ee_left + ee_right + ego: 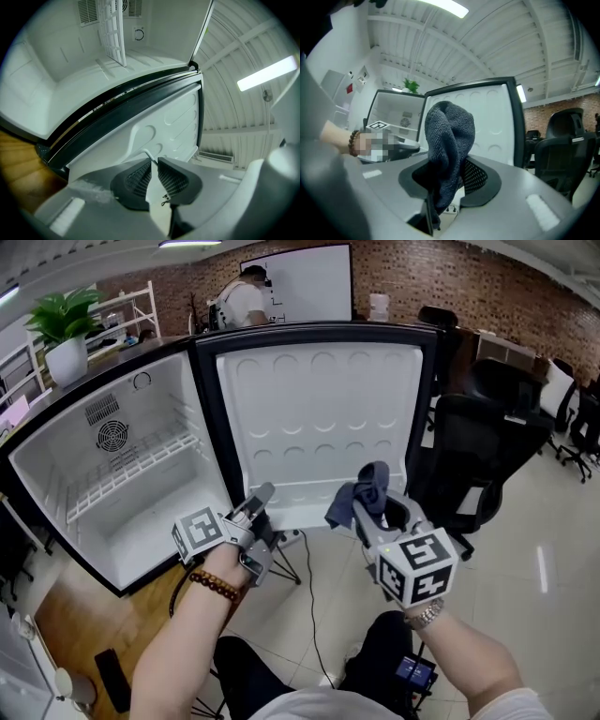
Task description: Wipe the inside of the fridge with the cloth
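**Approach step: wiping not yet begun.**
Right gripper (382, 514) is clamping the cloth (359, 495) before the door (319, 418). Left gripper (259, 499), jaws almost together, is holding nothing. Next move calls for swinging the cloth into the fridge (56, 465) at 10 o'clock.

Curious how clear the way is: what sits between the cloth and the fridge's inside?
In the head view, the left gripper and the black door edge lie between the cloth and the fridge's white inside.
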The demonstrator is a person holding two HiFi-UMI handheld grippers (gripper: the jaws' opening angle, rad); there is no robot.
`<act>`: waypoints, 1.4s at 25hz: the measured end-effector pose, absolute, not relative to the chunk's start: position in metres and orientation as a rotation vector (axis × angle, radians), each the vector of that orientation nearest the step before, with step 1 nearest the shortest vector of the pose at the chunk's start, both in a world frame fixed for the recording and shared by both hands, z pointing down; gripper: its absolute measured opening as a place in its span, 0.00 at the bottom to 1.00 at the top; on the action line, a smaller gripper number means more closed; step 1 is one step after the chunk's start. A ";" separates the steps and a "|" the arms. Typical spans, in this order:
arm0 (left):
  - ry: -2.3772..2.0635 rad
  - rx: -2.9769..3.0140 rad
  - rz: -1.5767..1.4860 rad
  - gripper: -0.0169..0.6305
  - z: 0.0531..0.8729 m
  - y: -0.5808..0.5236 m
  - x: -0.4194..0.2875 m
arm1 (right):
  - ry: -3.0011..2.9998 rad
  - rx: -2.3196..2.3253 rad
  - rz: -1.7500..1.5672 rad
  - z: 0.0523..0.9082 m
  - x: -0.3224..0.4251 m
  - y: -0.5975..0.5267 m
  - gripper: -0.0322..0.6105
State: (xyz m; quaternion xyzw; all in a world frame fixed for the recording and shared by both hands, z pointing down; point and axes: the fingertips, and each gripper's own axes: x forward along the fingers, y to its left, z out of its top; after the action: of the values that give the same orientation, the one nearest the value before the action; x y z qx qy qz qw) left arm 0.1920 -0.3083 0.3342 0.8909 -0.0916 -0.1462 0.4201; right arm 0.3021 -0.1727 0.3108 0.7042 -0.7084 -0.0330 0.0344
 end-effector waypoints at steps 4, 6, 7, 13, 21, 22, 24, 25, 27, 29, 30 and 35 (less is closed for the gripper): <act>-0.225 2.218 -0.349 0.10 0.335 -0.308 0.191 | -2.244 1.980 0.039 0.360 0.251 -0.216 0.25; -0.222 2.214 -0.334 0.10 0.335 -0.308 0.192 | -2.255 1.937 0.086 0.375 0.239 -0.241 0.25; -0.218 2.215 -0.327 0.10 0.334 -0.308 0.192 | -2.259 1.923 0.095 0.380 0.234 -0.252 0.25; -0.222 2.200 -0.267 0.10 0.336 -0.306 0.189 | -2.308 1.835 0.075 0.387 0.208 -0.296 0.25; -0.288 2.225 -0.193 0.06 0.337 -0.311 0.179 | -2.377 1.738 0.130 0.390 0.187 -0.321 0.25; -0.297 2.226 -0.201 0.06 0.336 -0.313 0.177 | -2.377 1.725 0.141 0.391 0.185 -0.324 0.25; -0.308 2.230 -0.219 0.03 0.331 -0.315 0.173 | -2.365 1.708 0.168 0.396 0.181 -0.330 0.25; -0.308 2.234 -0.221 0.03 0.330 -0.315 0.172 | -2.355 1.709 0.183 0.399 0.180 -0.333 0.25; -0.305 2.241 -0.211 0.03 0.330 -0.314 0.173 | -2.329 1.719 0.216 0.405 0.181 -0.336 0.24; -0.304 2.241 -0.197 0.03 0.334 -0.312 0.173 | -2.299 1.729 0.246 0.412 0.184 -0.337 0.24; -0.305 2.239 -0.193 0.03 0.336 -0.312 0.173 | -2.287 1.734 0.254 0.415 0.185 -0.337 0.24; -0.312 2.236 -0.198 0.03 0.341 -0.314 0.169 | -2.266 1.752 0.248 0.417 0.186 -0.336 0.24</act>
State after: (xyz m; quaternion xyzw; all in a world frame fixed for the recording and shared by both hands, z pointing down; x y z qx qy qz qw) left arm 0.1693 -0.3140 0.3414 0.8937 -0.1248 -0.0791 0.4237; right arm 0.1859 -0.3364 0.4171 0.6040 -0.7811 0.0855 0.1331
